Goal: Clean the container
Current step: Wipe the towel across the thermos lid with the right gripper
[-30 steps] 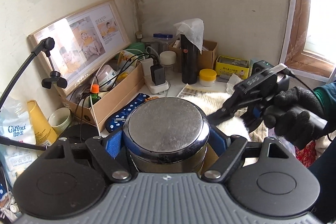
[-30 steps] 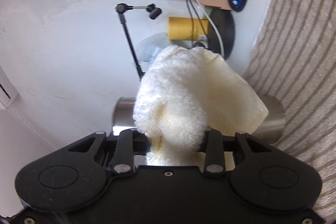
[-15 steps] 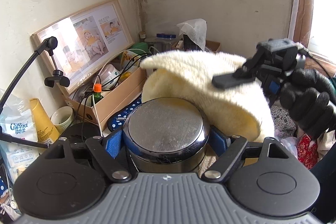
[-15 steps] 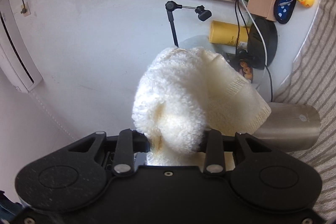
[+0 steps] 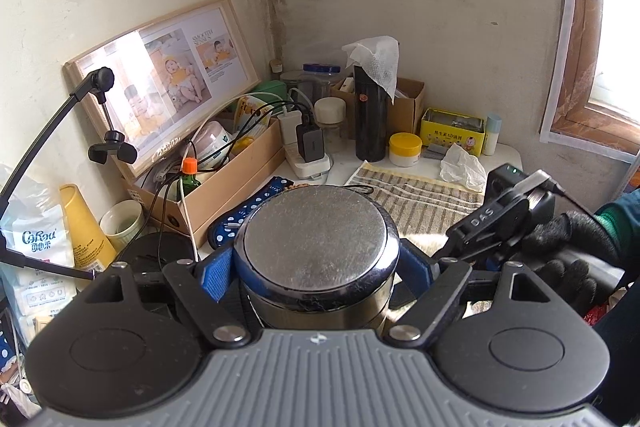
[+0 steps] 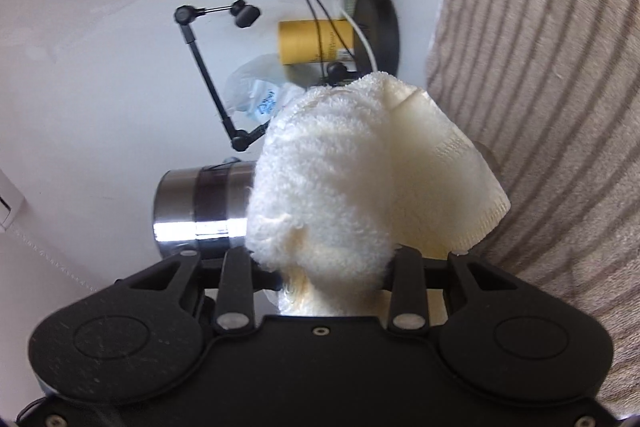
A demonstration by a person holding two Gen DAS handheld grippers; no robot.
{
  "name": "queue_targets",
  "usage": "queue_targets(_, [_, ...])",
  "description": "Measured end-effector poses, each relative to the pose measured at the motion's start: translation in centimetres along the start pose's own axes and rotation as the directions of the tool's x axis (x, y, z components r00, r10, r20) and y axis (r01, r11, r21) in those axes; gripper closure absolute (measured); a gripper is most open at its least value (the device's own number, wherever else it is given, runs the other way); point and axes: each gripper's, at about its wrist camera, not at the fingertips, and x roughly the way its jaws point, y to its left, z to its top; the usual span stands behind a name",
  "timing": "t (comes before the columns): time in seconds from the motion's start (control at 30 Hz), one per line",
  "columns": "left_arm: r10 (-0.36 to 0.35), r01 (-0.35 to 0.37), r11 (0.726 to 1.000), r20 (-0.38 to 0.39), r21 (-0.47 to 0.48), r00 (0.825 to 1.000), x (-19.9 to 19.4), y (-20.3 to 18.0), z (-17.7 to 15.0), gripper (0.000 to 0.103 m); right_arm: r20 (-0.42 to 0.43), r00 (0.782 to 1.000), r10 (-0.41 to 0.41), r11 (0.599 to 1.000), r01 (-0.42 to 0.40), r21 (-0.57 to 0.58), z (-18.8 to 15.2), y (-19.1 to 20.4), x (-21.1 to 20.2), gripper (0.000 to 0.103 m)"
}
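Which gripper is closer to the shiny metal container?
Left. The left gripper is clamped around the metal container, touching it. The right gripper, holding the fluffy cloth, sits just beside it.

My left gripper [image 5: 316,259] has 2 blue-padded fingers [image 5: 214,273], black linkage arms with silver rivets and a ribbed grey body. My right gripper [image 6: 332,267] is all black; from the left camera its side reads "DAS". My right hand [image 5: 568,255] wears a fuzzy black glove and green cuff.
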Motion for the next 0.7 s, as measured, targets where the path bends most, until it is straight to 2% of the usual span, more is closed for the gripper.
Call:
queue_targets(0.43, [-0.002,0.002,1.0,0.0,0.006,1.0,0.0,0.5,-0.1,0.02,0.023,0.997,-0.079,0.988,0.075,0.134,1.3,-4.7,0.1,0.071])
queue_targets(0.57, [0.005,-0.005,1.0,0.001,0.004,1.0,0.0,-0.2,-0.1,0.02,0.013,0.988,-0.156,0.979,0.153,0.133,1.8,-5.4,0.3,0.071])
queue_targets(0.6, [0.011,-0.011,1.0,0.0,-0.001,1.0,0.0,-0.6,0.0,0.02,0.007,0.985,-0.175,0.976,0.173,0.131,2.0,-5.5,0.5,0.074])
queue_targets(0.7, [0.009,-0.009,1.0,0.001,-0.001,1.0,0.0,-0.4,0.0,0.02,0.003,0.98,-0.198,0.974,0.196,0.115,2.2,-5.3,0.6,0.074])
